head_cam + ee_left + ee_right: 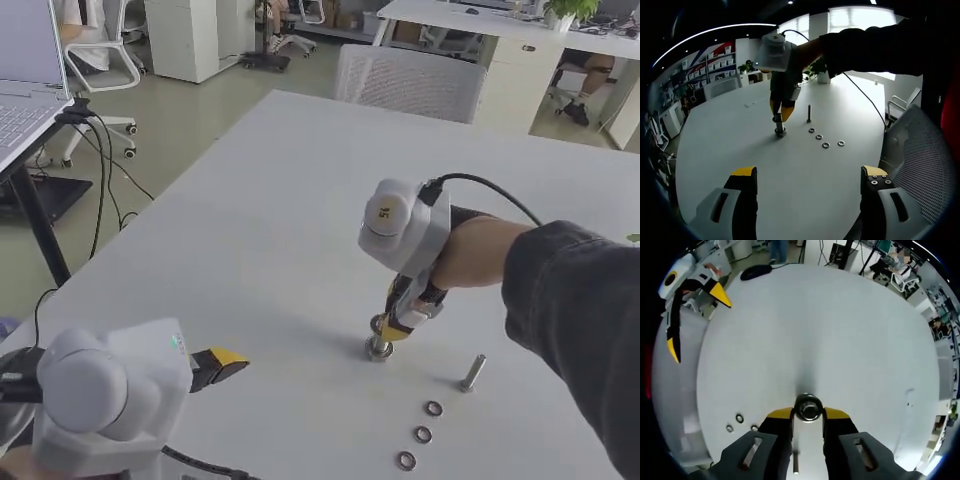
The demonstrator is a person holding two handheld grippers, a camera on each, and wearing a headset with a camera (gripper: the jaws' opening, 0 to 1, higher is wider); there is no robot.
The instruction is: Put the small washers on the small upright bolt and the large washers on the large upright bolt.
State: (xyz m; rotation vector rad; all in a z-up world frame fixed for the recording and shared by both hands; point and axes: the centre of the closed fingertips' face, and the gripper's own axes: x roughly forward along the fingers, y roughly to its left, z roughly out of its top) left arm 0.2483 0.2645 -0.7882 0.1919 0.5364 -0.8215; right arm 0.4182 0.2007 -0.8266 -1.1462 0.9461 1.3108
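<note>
My right gripper [396, 326] stands straight over the large upright bolt [379, 348], its tips at the bolt's top. In the right gripper view the jaws press both sides of a round large washer [808, 407] ringing the bolt's end. The small upright bolt [472, 372] stands to the right, with a row of small washers [423, 434] lying in front of it. My left gripper [808, 187] is open and holds nothing, low at the table's near left [215, 368]. It faces the large bolt [780, 131], the small bolt [809, 113] and several small washers [819, 136].
The white table [260, 230] is bare around the bolts. A mesh chair back [410, 80] stands at the far edge. A desk with a laptop [25, 95] and hanging cables stands to the left. My sleeve [580, 320] covers the table's right side.
</note>
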